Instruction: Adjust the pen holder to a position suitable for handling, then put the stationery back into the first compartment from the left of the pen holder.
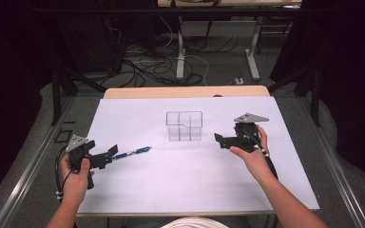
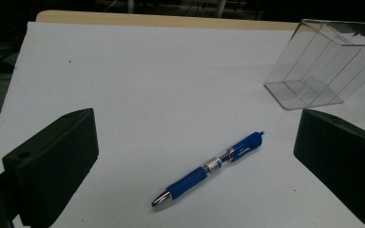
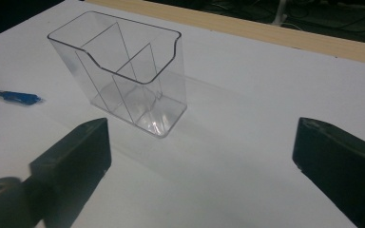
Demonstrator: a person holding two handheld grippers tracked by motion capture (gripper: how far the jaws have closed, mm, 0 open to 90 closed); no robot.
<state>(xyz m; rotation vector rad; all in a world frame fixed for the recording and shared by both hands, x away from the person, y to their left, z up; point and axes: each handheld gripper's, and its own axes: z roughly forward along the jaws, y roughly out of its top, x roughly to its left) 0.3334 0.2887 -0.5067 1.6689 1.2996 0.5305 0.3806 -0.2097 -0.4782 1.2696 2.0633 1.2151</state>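
A blue click pen (image 1: pixel 132 153) lies flat on the white table sheet (image 1: pixel 171 180), left of centre. My left gripper (image 1: pixel 110 154) is open just short of the pen's tip, and the pen (image 2: pixel 209 168) lies on the sheet between and beyond the wide-apart jaws. A clear plastic holder with dividers (image 1: pixel 184 125) stands upright at the table's middle; it is empty. My right gripper (image 1: pixel 221 140) is open to the right of the holder (image 3: pixel 123 71), apart from it, with nothing between the jaws. The pen's end (image 3: pixel 9 96) peeks in at the left of the right gripper view.
The wooden table edge (image 1: pixel 185 91) runs along the far side of the sheet. Beyond it are table legs and tangled cables on the floor (image 1: pixel 171 61). Metal rails (image 1: pixel 28 166) flank the table on both sides.
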